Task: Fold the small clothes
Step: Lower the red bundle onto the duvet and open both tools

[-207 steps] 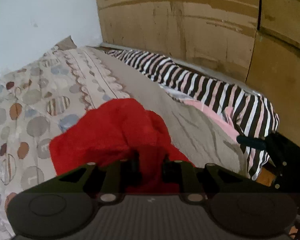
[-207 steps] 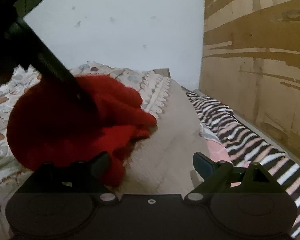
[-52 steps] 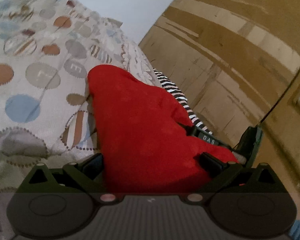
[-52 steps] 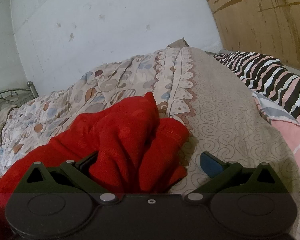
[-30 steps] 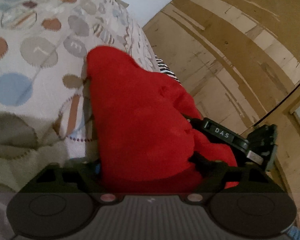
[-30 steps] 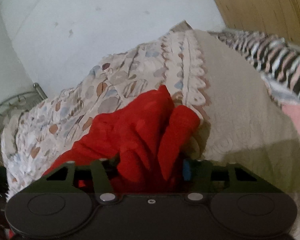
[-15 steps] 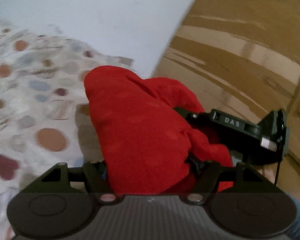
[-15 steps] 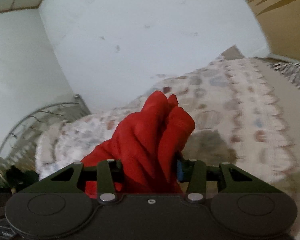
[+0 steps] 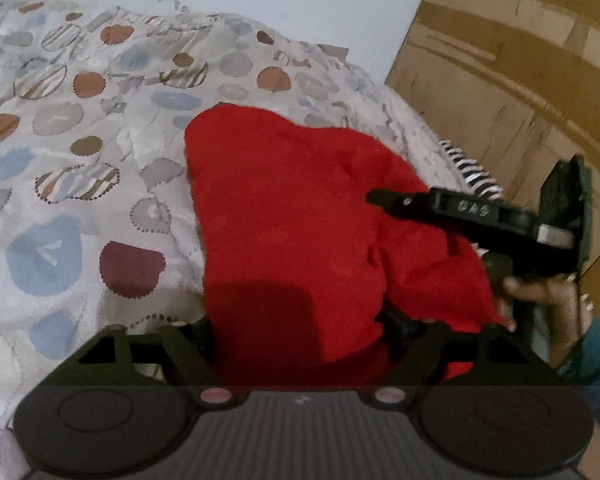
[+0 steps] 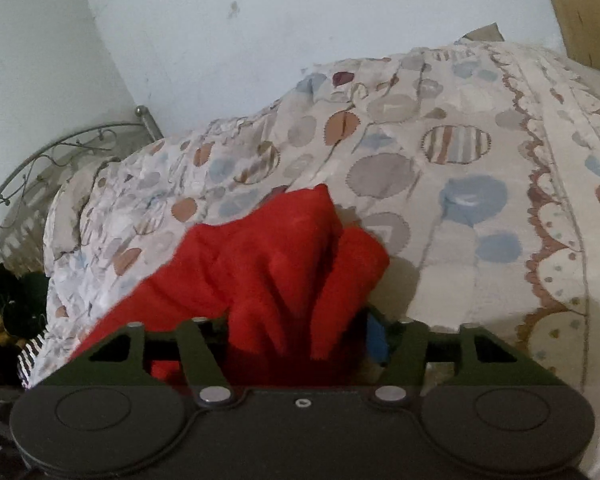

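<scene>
A small red fleece garment [image 9: 292, 216] is bunched up and held over the patterned bedspread [image 9: 68, 128]. My left gripper [image 9: 300, 332] is shut on its near edge, and the cloth hides the fingertips. The right gripper shows in the left wrist view [image 9: 384, 200] at the right, pinching the garment's other side, with a hand behind it. In the right wrist view the right gripper [image 10: 296, 340] is shut on folds of the red garment [image 10: 268, 264], which rises in a bunch between the fingers.
The bedspread [image 10: 440, 168] with round patches covers the bed. A black, white and pink striped cloth [image 9: 472, 172] lies at the bed's far edge by a wooden wardrobe [image 9: 520, 60]. A metal bed frame [image 10: 52, 160] stands by the white wall at the left.
Both grippers closed on the red garment and lifted it off the bed. In the last half second both cameras tilted back down toward the bedspread, with the garment still held.
</scene>
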A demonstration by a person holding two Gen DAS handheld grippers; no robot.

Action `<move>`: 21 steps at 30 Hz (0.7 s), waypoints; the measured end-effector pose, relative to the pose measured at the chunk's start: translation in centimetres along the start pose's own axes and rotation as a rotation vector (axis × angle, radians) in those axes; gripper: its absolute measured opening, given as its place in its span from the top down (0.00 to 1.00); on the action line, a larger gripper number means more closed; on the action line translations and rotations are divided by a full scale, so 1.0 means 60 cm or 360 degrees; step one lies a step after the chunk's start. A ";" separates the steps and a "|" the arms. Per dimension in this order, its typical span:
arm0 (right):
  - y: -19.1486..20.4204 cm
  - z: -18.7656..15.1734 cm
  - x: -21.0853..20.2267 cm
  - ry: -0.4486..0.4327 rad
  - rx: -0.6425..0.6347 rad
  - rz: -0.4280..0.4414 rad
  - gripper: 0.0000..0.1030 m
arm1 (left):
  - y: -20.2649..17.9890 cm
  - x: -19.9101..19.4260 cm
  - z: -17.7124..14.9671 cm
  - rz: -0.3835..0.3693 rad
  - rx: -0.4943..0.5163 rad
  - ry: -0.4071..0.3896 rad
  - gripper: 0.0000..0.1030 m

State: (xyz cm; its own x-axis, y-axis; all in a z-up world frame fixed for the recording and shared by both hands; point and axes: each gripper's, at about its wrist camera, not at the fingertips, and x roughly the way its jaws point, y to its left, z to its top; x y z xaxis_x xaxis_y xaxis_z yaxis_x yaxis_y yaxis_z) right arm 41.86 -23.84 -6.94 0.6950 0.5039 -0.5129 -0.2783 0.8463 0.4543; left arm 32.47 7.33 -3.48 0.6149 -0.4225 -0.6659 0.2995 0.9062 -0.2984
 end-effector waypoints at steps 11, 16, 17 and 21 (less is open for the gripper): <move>0.013 -0.006 -0.025 -0.0044 0.0023 -0.0068 0.26 | 0.002 -0.006 0.004 0.0062 -0.0024 -0.0111 0.03; 0.036 -0.013 -0.080 -0.0157 -0.0009 -0.0095 0.15 | -0.047 -0.051 0.003 0.0312 0.0229 -0.0318 0.00; 0.042 -0.015 -0.092 -0.0183 -0.0017 -0.0103 0.13 | -0.058 -0.063 0.002 0.0379 0.0265 -0.0360 0.00; 0.074 -0.024 -0.154 -0.0310 -0.0046 -0.0101 0.07 | -0.095 -0.125 -0.009 0.0478 0.0338 -0.0510 0.00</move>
State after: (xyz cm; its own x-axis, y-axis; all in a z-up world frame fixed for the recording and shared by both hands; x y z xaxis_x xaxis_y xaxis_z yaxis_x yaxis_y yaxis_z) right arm 33.27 -24.51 -1.23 0.8259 0.4090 -0.3881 -0.2468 0.8812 0.4033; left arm 25.75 5.36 2.82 0.8805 -0.1567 -0.4473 0.1962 0.9796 0.0430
